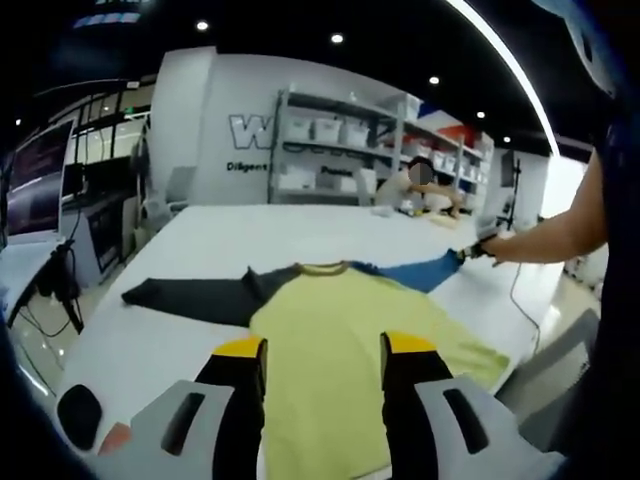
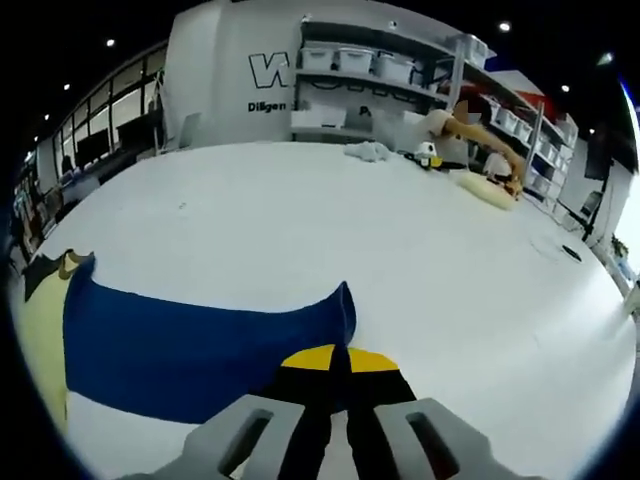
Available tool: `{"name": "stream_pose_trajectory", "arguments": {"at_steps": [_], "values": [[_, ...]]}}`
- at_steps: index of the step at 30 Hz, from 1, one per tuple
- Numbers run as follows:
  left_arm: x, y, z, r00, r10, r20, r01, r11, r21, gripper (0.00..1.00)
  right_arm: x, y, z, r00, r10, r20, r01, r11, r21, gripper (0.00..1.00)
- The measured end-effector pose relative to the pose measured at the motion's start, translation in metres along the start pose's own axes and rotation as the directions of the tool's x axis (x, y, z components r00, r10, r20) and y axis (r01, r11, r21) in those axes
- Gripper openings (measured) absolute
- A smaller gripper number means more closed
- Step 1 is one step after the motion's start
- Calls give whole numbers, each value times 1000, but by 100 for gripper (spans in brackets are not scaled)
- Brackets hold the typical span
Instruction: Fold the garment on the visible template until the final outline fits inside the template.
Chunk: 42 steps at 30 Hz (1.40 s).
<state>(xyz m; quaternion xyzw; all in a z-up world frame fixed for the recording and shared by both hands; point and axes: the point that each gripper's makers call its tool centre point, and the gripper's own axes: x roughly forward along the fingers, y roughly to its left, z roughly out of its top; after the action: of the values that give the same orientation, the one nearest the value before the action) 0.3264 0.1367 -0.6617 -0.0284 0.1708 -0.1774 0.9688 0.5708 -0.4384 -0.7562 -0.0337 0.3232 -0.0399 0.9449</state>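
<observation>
Shirt (image 1: 330,340) lies flat on the white table (image 1: 160,340); right gripper (image 2: 343,362) pinches its blue sleeve (image 2: 190,350), left gripper (image 1: 322,350) gapes unclenched over its yellow body.

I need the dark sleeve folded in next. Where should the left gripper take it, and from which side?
Grip the dark sleeve at its pointed cuff end, coming from beyond that tip. It lies flat and stretched away from the yellow body, so the free end probably lifts easiest.
</observation>
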Motion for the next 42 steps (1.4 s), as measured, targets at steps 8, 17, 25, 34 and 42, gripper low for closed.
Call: {"name": "stream_pose_trajectory", "arguments": {"at_steps": [8,17,25,34,42], "values": [[-3,-2,5,999,-12,32,12,1000,0,41,-20,21,25,999,27,44,-26,999,-28,0],[-5,-5,11,997,-37,63,38,999,-7,42,-50,46,57,993,56,107,-51,998,-49,0],[-8,-9,19,993,-59,100,61,998,-13,42,-67,10,54,993,-22,112,22,1000,2,0],[-9,-15,20,991,-85,107,87,996,-14,41,-94,-11,11,994,-84,68,76,991,108,0],[-9,-18,21,989,-101,111,103,995,-13,41,-110,-9,-18,993,-114,27,108,978,179,0]]}}
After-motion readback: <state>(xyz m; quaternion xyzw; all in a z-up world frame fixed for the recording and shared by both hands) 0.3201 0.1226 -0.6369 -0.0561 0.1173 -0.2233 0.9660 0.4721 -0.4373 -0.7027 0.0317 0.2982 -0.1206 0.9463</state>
